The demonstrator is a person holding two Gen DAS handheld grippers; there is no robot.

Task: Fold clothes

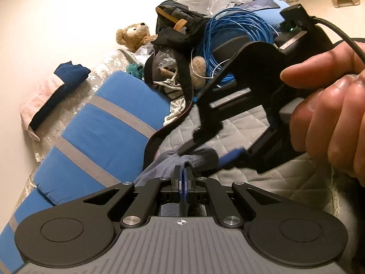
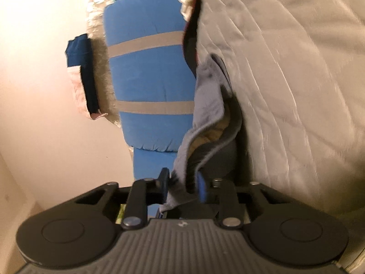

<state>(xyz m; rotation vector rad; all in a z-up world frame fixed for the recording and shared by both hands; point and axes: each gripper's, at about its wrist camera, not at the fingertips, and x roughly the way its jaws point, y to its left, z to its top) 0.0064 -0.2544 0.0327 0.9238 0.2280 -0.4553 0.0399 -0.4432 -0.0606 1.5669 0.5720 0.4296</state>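
Our left gripper (image 1: 183, 173) is pinched tight on the grey garment (image 1: 159, 166), which lies bunched on the grey quilt (image 1: 239, 123) beside the blue striped cushion (image 1: 109, 118). Our right gripper (image 2: 182, 182) has its fingers partly apart with a fold of that garment (image 2: 205, 105) between them; whether it grips we cannot tell. No readable writing shows; a teddy bear (image 1: 133, 35) and blue cable coil (image 1: 237, 32) sit behind.

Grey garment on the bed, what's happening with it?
A person is working a small grey garment with two hand-held grippers over a quilted grey cover. The left hand-held gripper is shut on one bunched end. The right hand-held gripper has the other end between its fingers, jaws still apart. No fold made yet.
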